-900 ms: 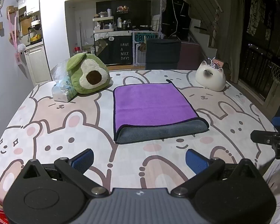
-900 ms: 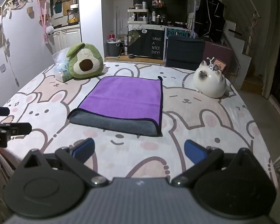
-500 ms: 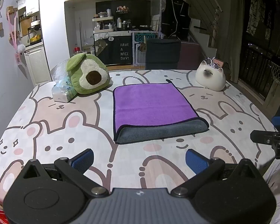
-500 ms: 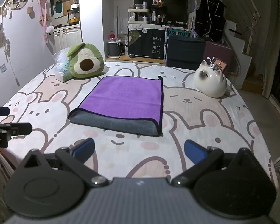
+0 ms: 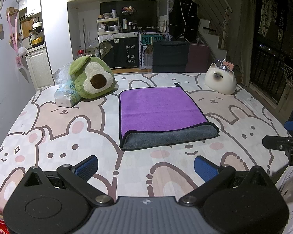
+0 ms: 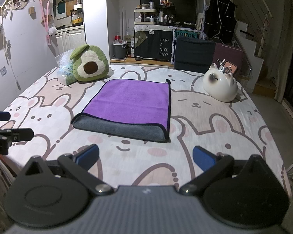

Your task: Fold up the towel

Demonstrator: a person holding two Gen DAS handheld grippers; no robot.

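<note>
1. On the bunny-print tabletop (image 5: 48, 128), the purple towel (image 5: 158, 109) lay flat near the middle, already folded over once, its grey underside showing as a rolled fold (image 5: 170, 138) along the near edge.
2. Across the last second almost nothing had changed: the towel kept the same outline and place in both views, and neither camera's view had shifted more than a trace.
3. The left gripper (image 5: 145, 164) hung back at the near edge of the tabletop, its jaws spread wide and holding nothing; the blue pads (image 5: 87, 164) were well short of the cloth.
4. The right gripper (image 6: 145, 156) sat likewise, jaws wide apart and empty, with the towel's near right corner (image 6: 165, 134) ahead of it.
5. That stillness probably meant a pause between folds rather than the end, though whether a second fold was intended could not be told from these views.
6. The avocado plush (image 5: 92, 80) and the cat figurine (image 5: 220, 81) stood clear of the towel at the far side.
</note>
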